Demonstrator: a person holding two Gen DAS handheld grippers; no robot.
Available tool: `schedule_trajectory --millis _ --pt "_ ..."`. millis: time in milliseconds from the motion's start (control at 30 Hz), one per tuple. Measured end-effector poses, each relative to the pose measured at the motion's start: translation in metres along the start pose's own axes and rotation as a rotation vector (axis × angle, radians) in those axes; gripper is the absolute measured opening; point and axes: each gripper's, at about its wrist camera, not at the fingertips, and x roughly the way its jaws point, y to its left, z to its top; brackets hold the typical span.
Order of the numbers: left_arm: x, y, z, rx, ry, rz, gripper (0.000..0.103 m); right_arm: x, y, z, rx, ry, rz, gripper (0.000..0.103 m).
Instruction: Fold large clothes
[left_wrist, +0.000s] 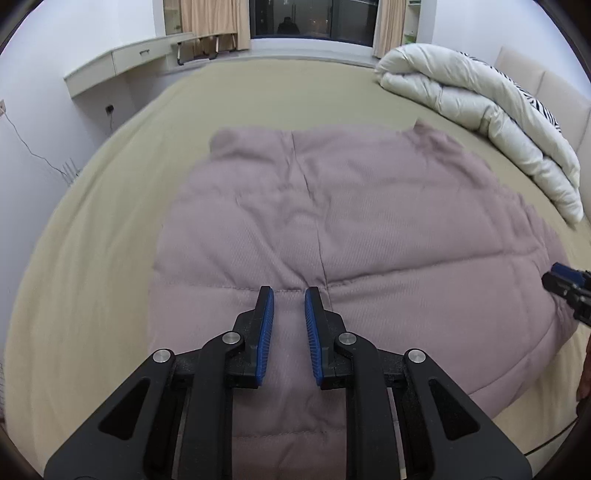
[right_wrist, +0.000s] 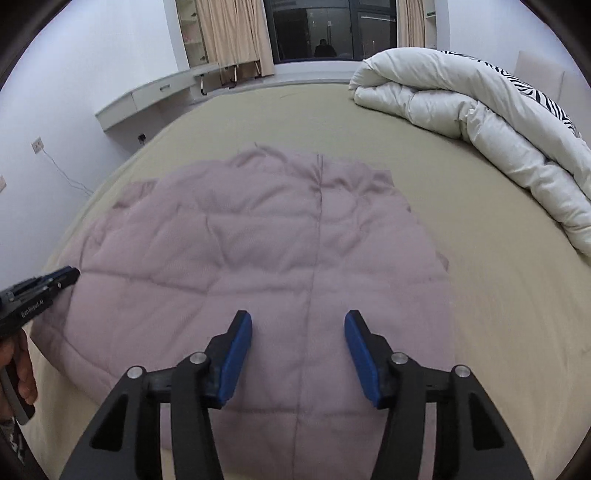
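Observation:
A large mauve quilted garment (left_wrist: 351, 229) lies spread flat on the beige bed (left_wrist: 96, 236), with a seam running down its middle. It also shows in the right wrist view (right_wrist: 258, 258). My left gripper (left_wrist: 289, 295) hovers over the garment's near part, jaws a little apart and empty. My right gripper (right_wrist: 298, 319) is wide open and empty above the garment's near right part. The right gripper shows at the right edge of the left wrist view (left_wrist: 569, 288). The left gripper shows at the left edge of the right wrist view (right_wrist: 40, 288).
A rolled white duvet (left_wrist: 480, 122) with a zebra-print side lies along the bed's far right, also in the right wrist view (right_wrist: 480, 122). A wall desk (left_wrist: 122, 62) and a dark window (left_wrist: 314, 18) with curtains are beyond the bed. A cable hangs on the left wall.

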Motion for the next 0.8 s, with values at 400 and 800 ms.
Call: schedule_trajectory --millis 400,800 --pt "-0.014 -0.002 0.002 -0.068 0.025 -0.074 0.017 0.008 0.019 -0.005 0.018 0.027 -0.081 0.056" --pt "0.022 -0.014 -0.014 0.020 0.044 -0.024 0.017 0.032 0.103 -0.015 -0.152 -0.042 0.014 0.068"
